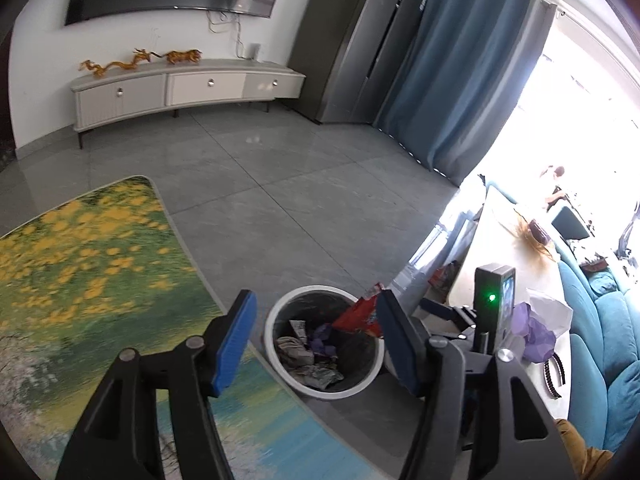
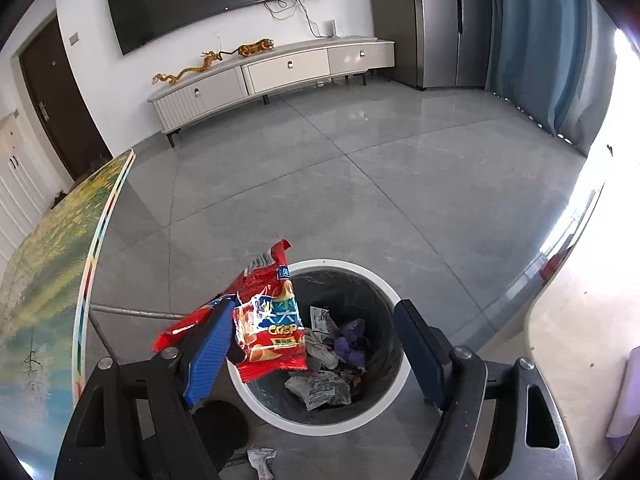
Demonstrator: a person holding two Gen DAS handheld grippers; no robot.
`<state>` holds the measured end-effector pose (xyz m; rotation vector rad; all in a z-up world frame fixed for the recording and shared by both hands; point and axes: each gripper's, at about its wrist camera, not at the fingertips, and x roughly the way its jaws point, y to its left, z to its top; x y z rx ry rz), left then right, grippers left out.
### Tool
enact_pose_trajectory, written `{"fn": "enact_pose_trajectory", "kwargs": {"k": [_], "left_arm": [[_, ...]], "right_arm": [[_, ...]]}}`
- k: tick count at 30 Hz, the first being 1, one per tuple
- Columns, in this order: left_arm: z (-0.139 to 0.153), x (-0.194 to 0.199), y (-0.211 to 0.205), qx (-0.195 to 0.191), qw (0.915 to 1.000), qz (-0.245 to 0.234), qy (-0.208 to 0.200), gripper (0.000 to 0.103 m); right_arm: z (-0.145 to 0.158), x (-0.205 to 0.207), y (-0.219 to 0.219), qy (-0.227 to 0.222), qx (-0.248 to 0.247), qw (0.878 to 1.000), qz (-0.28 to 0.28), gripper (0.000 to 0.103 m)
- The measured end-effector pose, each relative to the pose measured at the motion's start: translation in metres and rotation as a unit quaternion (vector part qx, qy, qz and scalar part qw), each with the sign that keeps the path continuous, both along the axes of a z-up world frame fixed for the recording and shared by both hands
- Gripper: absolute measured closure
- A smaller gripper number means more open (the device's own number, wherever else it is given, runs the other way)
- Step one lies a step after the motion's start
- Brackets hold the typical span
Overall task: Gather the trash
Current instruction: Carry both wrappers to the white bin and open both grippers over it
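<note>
On the left lay the flowered rug (image 1: 92, 276), and above its near edge my left claw (image 1: 316, 340) hung with its jaws spread wide and nothing between them, its load evidently gone. Just to the right of it stood the white-rimmed bin (image 2: 394, 292) on the grey floor, and I judged the job well under way: crumpled papers (image 2: 320, 390), a purple scrap (image 2: 350, 346) and other wrappers already lay in its bottom. My right claw (image 2: 316, 350) hovered over the bin's left rim, jaws wide apart too. The red crisp packet (image 2: 272, 320) hung against the inner face of its left blue pad, above the bin's mouth, with the far pad well clear of it, so I took it as released or about to fall rather than gripped; I could not tell whether it clung to the pad. It was not yet down among the rest. What remained, as far as I could see: a small crumpled paper (image 2: 261, 460) on the floor at the near side of the bin, and, further right, a purple and white wad (image 1: 538, 324) on the pale table (image 1: 492, 240) beside the teal sofa (image 1: 592, 320). Those looked like the next pickings.
</note>
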<state>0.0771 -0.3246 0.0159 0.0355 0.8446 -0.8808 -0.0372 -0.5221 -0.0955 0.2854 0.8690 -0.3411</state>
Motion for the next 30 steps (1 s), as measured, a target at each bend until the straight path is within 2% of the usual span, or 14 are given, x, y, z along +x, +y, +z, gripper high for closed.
{"fn": "enact_pose_trajectory", "kwargs": {"k": [6, 10, 14, 22, 30], "left_arm": [[0.008, -0.003, 0.036, -0.007, 0.9998, 0.018, -0.005, 0.042], [0.012, -0.003, 0.061, -0.013, 0.9993, 0.033, -0.009, 0.042], [0.013, -0.001, 0.085, -0.019, 0.9985, 0.050, -0.006, 0.042], [0.004, 0.010, 0.117, -0.013, 0.9965, 0.082, 0.006, 0.042], [-0.009, 0.015, 0.127, -0.008, 0.9953, 0.095, 0.019, 0.042]], "right_arm": [[-0.004, 0.010, 0.006, 0.049, -0.003, 0.999, -0.012, 0.022], [-0.014, 0.017, 0.002, 0.082, 0.035, 0.996, -0.018, 0.022], [-0.027, 0.021, -0.007, 0.094, 0.084, 0.991, -0.038, 0.022], [-0.045, 0.034, -0.016, 0.125, 0.135, 0.982, -0.053, 0.017], [-0.076, 0.037, -0.018, 0.189, 0.136, 0.971, -0.049, 0.015]]}}
